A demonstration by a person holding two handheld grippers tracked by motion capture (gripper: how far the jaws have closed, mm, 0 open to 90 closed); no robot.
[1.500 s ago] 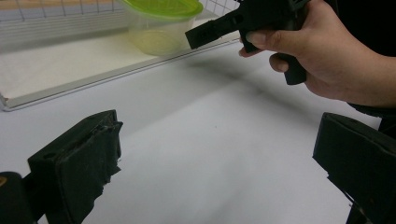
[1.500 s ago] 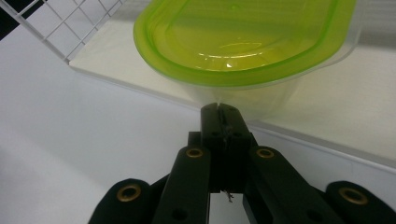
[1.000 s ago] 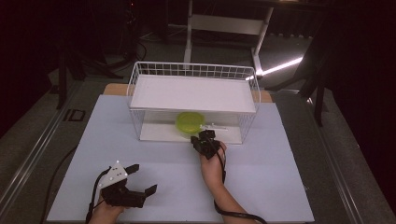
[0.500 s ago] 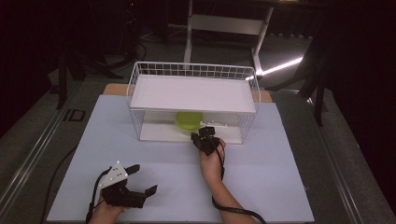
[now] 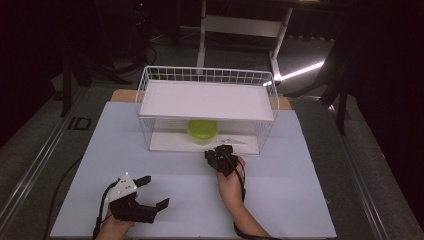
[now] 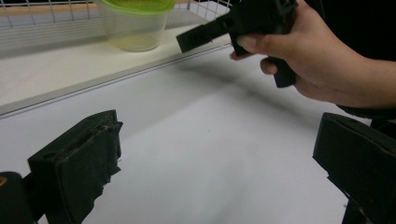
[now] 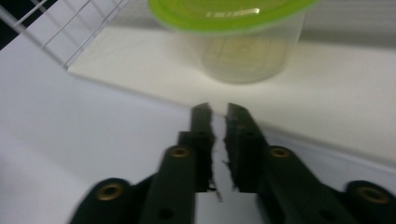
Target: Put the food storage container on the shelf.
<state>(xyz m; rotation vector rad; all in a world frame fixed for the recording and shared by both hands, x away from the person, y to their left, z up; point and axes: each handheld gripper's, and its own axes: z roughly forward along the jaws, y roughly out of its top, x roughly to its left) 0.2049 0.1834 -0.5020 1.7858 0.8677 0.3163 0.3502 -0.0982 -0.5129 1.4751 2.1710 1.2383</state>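
**My right claw at the rack's mouth**

On the white desk (image 5: 300, 150) stands a white wire rack with a flat top shelf (image 5: 207, 100). On its lower board sits the clear plastic tub with a lime-green lid (image 5: 202, 131). My right claw (image 5: 220, 154) hovers just before that board, jaws nearly clenched, gripping nothing. My left claw (image 5: 150, 192) rests near the desk's front edge, jaws spread wide.

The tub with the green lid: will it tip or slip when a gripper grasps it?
The tub looks like thin clear plastic, seemingly empty, so probably light and easily pushed. Its walls may flex under the jaws. The base looks narrower than the lid, so it could tip.
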